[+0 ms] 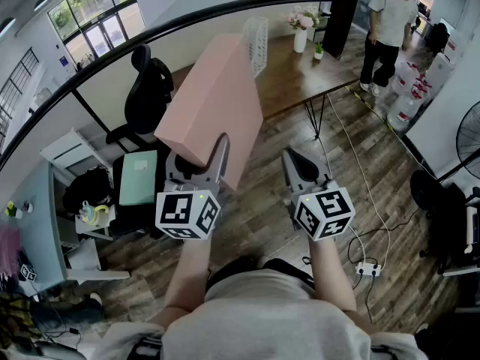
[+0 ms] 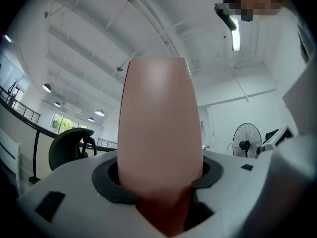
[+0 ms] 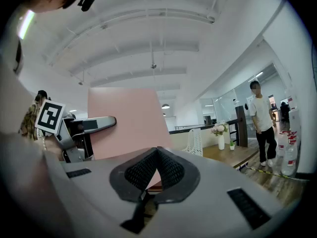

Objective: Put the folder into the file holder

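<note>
A pink folder is held up in the air, with my left gripper shut on its lower edge. In the left gripper view the folder stands edge-on between the two pads of the left gripper and fills the middle. My right gripper hangs just right of the folder, shut, with nothing between its pads. From the right gripper the folder shows broadside to the left. The white mesh file holder stands on the wooden table beyond the folder's top.
A black office chair stands left of the table. A green folder lies on a low seat at left. A vase of flowers is on the table. A person stands at far right near water bottles. A power strip lies on the floor.
</note>
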Demonstrator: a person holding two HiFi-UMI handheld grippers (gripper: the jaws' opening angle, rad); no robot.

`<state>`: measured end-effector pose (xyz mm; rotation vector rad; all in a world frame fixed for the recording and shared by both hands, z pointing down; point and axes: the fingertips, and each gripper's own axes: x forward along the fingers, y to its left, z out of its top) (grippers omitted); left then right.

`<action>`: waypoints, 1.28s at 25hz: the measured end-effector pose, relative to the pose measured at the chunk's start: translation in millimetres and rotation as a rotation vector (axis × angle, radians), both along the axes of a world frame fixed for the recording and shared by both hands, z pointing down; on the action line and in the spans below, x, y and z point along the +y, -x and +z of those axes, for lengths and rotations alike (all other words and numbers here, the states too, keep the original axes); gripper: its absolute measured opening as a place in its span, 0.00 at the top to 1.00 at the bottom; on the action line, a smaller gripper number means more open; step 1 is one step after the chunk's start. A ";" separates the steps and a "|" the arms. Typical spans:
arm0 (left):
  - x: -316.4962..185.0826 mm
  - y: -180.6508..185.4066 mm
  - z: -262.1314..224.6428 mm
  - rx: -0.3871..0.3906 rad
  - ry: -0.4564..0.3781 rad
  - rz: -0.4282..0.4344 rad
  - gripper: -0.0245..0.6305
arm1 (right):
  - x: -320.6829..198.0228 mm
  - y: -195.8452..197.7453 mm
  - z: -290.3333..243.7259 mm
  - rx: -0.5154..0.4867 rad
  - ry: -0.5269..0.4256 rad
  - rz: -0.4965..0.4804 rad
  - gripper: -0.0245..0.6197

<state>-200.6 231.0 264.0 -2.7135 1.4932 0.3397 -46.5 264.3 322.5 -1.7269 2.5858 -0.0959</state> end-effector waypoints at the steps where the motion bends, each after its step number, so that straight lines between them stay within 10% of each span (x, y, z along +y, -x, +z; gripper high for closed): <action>1: 0.3 -0.2 0.4 0.001 0.002 0.002 0.52 | 0.1 0.7 0.7 0.001 0.002 -0.001 0.95; 32: -15.6 -25.2 13.6 0.018 0.006 -0.069 0.52 | -27.2 -18.7 23.6 -0.076 0.028 -0.094 0.95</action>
